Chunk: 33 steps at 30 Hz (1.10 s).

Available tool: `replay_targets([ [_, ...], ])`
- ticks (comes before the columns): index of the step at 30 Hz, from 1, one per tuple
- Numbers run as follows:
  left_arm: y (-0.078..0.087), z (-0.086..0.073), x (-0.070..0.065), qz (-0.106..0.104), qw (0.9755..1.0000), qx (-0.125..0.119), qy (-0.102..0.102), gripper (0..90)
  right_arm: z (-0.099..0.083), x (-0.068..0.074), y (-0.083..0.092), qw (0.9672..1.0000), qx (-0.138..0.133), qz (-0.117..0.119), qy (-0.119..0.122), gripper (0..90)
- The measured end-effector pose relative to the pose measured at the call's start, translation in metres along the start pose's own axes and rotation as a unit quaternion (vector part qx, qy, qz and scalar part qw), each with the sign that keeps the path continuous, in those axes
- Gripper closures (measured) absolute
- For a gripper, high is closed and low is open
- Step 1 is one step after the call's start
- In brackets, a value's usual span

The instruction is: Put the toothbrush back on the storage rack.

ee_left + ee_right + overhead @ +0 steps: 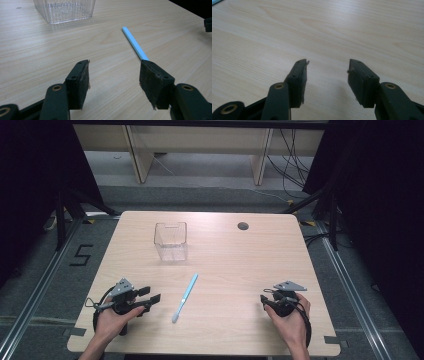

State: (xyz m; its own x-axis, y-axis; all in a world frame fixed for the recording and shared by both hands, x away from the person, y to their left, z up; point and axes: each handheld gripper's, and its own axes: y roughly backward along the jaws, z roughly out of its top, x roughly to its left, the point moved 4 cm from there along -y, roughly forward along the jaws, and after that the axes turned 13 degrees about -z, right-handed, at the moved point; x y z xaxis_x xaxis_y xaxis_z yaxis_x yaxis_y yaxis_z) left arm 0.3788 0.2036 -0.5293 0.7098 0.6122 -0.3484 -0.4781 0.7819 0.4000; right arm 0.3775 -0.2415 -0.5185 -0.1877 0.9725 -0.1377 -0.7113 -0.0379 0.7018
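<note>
**On the worktop, a toothbrush between two claws**

At the centre of the wooden worktop lies a light-blue toothbrush, a clear plastic container beyond it. The left claw and right claw rest near either side, both spread and empty.

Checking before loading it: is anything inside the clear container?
Nothing shows inside the clear container; its ribbed walls and the table show through. The toothbrush lies outside it.
</note>
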Motion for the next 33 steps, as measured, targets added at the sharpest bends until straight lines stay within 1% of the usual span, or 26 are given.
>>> replay_targets([
  [1, 0.000, 0.001, -0.001, 0.000, 1.0000, 0.002, 0.002, 41.2, 0.000, 0.000, 0.000, 1.0000, -0.001, 0.008, -0.001, 48.7],
  [2, 0.000, 0.001, -0.001, 0.000, 1.0000, 0.002, 0.002, 41.4, 0.001, 0.000, -0.001, 1.0000, 0.000, -0.005, -0.001, 48.5],
  [4, -0.002, 0.004, -0.002, -0.001, 1.0000, 0.006, 0.000, 41.6, 0.002, 0.001, 0.001, 1.0000, 0.005, 0.005, 0.000, 48.1],
  [5, -0.003, 0.005, -0.003, -0.005, 1.0000, 0.006, 0.000, 41.7, 0.002, 0.002, 0.001, 1.0000, 0.006, 0.000, -0.002, 47.9],
  [6, -0.003, 0.006, -0.003, 0.001, 1.0000, 0.009, 0.001, 41.7, 0.003, 0.002, 0.001, 0.9999, 0.009, 0.002, -0.003, 47.8],
  [8, -0.004, 0.008, -0.004, 0.001, 0.9999, 0.010, -0.002, 42.1, 0.004, 0.003, 0.000, 0.9999, 0.005, 0.005, 0.008, 47.6],
  [9, -0.006, 0.009, -0.005, -0.002, 1.0000, 0.009, -0.002, 42.2, 0.004, 0.005, -0.001, 0.9999, 0.005, 0.009, -0.005, 47.5],
  [10, -0.006, 0.010, -0.005, -0.002, 0.9999, 0.015, -0.003, 41.8, 0.004, 0.005, 0.000, 0.9999, 0.007, 0.008, -0.004, 47.3],
  [11, -0.007, 0.011, -0.006, -0.004, 0.9998, 0.021, -0.003, 40.9, 0.004, 0.004, -0.001, 1.0000, 0.008, -0.003, 0.000, 47.1],
  [12, -0.008, 0.012, -0.007, 0.000, 0.9997, 0.022, -0.002, 40.8, 0.004, 0.004, 0.001, 0.9999, 0.008, 0.006, 0.007, 47.0],
  [13, -0.008, 0.014, -0.008, -0.004, 0.9995, 0.030, -0.006, 40.8, 0.005, 0.005, 0.002, 0.9999, 0.011, -0.003, 0.005, 47.0],
  [14, -0.008, 0.014, -0.008, -0.004, 0.9995, 0.030, -0.006, 40.8, 0.005, 0.006, 0.002, 0.9999, 0.012, 0.001, 0.008, 46.9],
  [15, -0.011, 0.018, -0.010, -0.004, 0.9991, 0.041, -0.013, 41.0, 0.005, 0.007, 0.003, 0.9998, 0.017, -0.002, 0.007, 46.8],
  [16, -0.011, 0.020, -0.012, -0.006, 0.9987, 0.049, -0.015, 41.2, 0.005, 0.010, 0.003, 0.9999, 0.014, 0.002, -0.002, 46.8],
  [18, -0.012, 0.022, -0.014, -0.010, 0.9983, 0.054, -0.018, 41.8, 0.005, 0.010, 0.004, 0.9999, 0.014, 0.000, 0.005, 46.8],
  [19, -0.014, 0.024, -0.016, -0.014, 0.9979, 0.059, -0.022, 41.8, 0.006, 0.010, 0.005, 0.9998, 0.019, -0.005, 0.007, 46.7],
  [21, -0.016, 0.029, -0.021, -0.023, 0.9964, 0.078, -0.026, 41.8, 0.006, 0.012, 0.005, 0.9998, 0.016, 0.004, 0.011, 46.5],
  [22, -0.018, 0.033, -0.024, -0.029, 0.9931, 0.109, -0.034, 41.6, 0.006, 0.013, 0.007, 0.9995, 0.025, 0.003, 0.021, 46.4],
  [23, -0.018, 0.033, -0.024, -0.029, 0.9931, 0.109, -0.034, 41.5, 0.006, 0.015, 0.008, 0.9995, 0.029, 0.007, 0.014, 46.5],
  [24, -0.019, 0.034, -0.025, -0.033, 0.9916, 0.120, -0.034, 41.0, 0.007, 0.016, 0.009, 0.9993, 0.030, 0.009, 0.019, 46.5],
  [26, -0.022, 0.037, -0.026, -0.030, 0.9866, 0.156, -0.039, 40.7, 0.007, 0.019, 0.010, 0.9993, 0.035, 0.006, 0.010, 46.6],
  [27, -0.024, 0.038, -0.027, -0.029, 0.9842, 0.170, -0.041, 40.7, 0.009, 0.017, 0.008, 0.9996, 0.019, 0.002, 0.021, 46.6],
  [28, -0.026, 0.039, -0.028, -0.027, 0.9822, 0.182, -0.040, 40.7, 0.009, 0.017, 0.008, 0.9996, 0.019, 0.002, 0.021, 46.6],
  [31, -0.033, 0.045, -0.030, -0.028, 0.9746, 0.219, -0.039, 40.7, 0.011, 0.019, 0.010, 0.9994, 0.027, 0.006, 0.019, 46.6],
  [32, -0.037, 0.049, -0.031, -0.026, 0.9679, 0.247, -0.036, 40.7, 0.012, 0.019, 0.008, 0.9995, 0.018, 0.007, 0.025, 46.6],
  [33, -0.037, 0.049, -0.031, -0.026, 0.9679, 0.247, -0.036, 40.7, 0.012, 0.019, 0.008, 0.9995, 0.018, 0.007, 0.025, 46.6],
])
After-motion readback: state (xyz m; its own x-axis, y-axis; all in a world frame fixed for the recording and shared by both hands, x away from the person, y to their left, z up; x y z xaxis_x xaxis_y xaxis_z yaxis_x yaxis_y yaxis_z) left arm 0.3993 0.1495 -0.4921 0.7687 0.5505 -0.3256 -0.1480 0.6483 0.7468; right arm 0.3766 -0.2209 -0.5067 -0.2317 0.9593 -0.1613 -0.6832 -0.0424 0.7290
